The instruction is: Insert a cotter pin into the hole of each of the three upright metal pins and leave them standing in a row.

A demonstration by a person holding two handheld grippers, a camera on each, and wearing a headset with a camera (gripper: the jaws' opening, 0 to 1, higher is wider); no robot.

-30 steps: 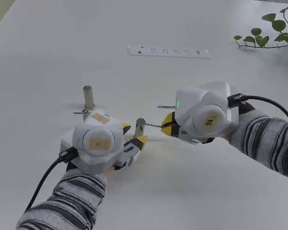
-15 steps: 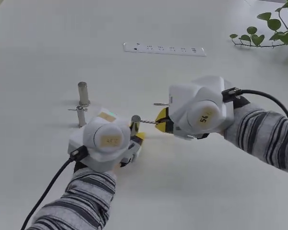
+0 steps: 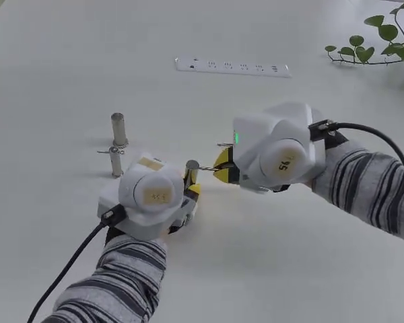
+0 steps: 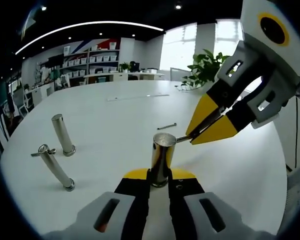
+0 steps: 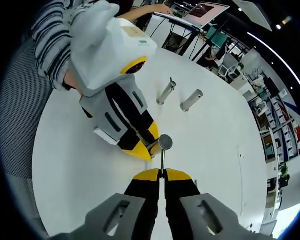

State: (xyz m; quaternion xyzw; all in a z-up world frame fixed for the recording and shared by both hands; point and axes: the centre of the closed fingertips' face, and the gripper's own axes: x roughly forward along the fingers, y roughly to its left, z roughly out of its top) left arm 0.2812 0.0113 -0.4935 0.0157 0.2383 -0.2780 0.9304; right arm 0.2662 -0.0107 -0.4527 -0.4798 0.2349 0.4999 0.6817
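My left gripper (image 3: 190, 190) (image 4: 160, 176) is shut on the base of an upright metal pin (image 3: 192, 171) (image 4: 162, 155) (image 5: 165, 142). From the right, my right gripper (image 3: 221, 168) (image 5: 161, 174) is shut on a thin cotter pin (image 3: 207, 168) (image 4: 182, 138) (image 5: 162, 159), and the cotter pin's tip touches the held pin near its top. Further left stands a second pin (image 3: 116, 162) (image 4: 55, 166) (image 5: 166, 91) with a cotter pin through it. Behind that one stands a bare third pin (image 3: 118, 129) (image 4: 63, 134) (image 5: 191, 100). A loose cotter pin (image 3: 223, 145) (image 4: 166, 126) lies on the table.
A white power strip (image 3: 232, 66) (image 4: 135, 97) lies at the far side of the white table (image 3: 67, 60). A leafy plant (image 3: 384, 44) trails over the far right corner. Cables run back from both grippers.
My right gripper has moved left, bringing the cotter pin's tip up against the held pin. The left gripper has kept its hold on the pin.
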